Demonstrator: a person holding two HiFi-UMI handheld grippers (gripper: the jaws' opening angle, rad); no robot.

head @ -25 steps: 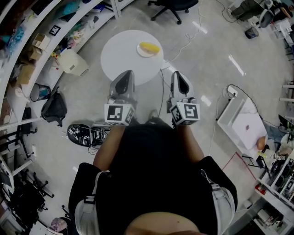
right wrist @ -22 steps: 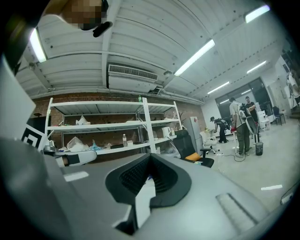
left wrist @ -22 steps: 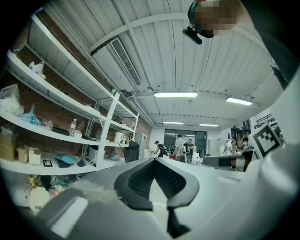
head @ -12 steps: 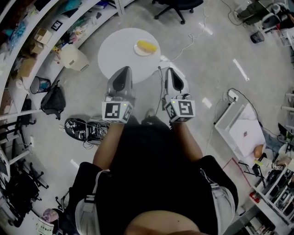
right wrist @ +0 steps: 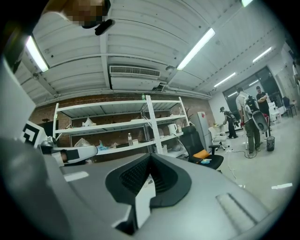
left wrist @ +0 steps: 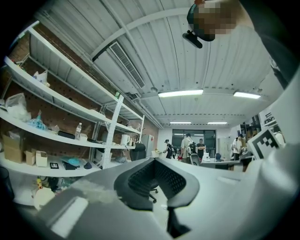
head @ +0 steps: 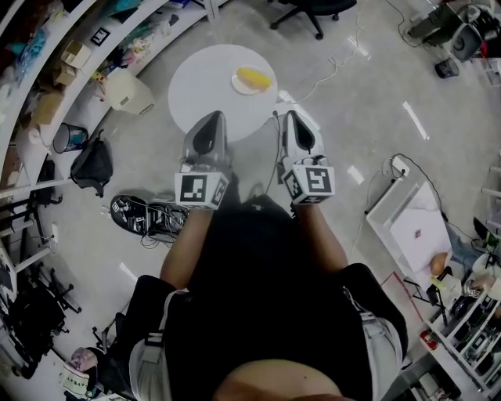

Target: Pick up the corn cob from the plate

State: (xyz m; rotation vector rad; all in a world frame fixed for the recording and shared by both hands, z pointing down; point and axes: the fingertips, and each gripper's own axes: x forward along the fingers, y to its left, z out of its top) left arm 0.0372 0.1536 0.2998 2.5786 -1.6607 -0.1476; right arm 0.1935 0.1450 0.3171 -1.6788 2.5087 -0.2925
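A yellow corn cob (head: 254, 77) lies on a small white plate (head: 244, 88) at the far right side of a round white table (head: 203, 86). Both grippers are held level in front of the person, side by side, short of the plate. My left gripper (head: 209, 119) hangs over the table's near edge, its jaws together with nothing in them. My right gripper (head: 293, 117) is off the table's right edge, jaws shut and empty. Neither gripper view shows the corn; the left gripper (left wrist: 158, 177) and the right gripper (right wrist: 149, 174) face shelves and the room.
Curved shelves (head: 70, 63) full of boxes run along the left. A white bin (head: 125, 92), a wire basket (head: 69, 137) and a black bag (head: 92, 168) sit on the floor beside the table. An office chair (head: 313, 9) stands beyond it. Cables (head: 149, 219) lie near my feet.
The person has stepped slightly towards the round table, and both grippers have moved forward with them. Both pairs of jaws stay closed.
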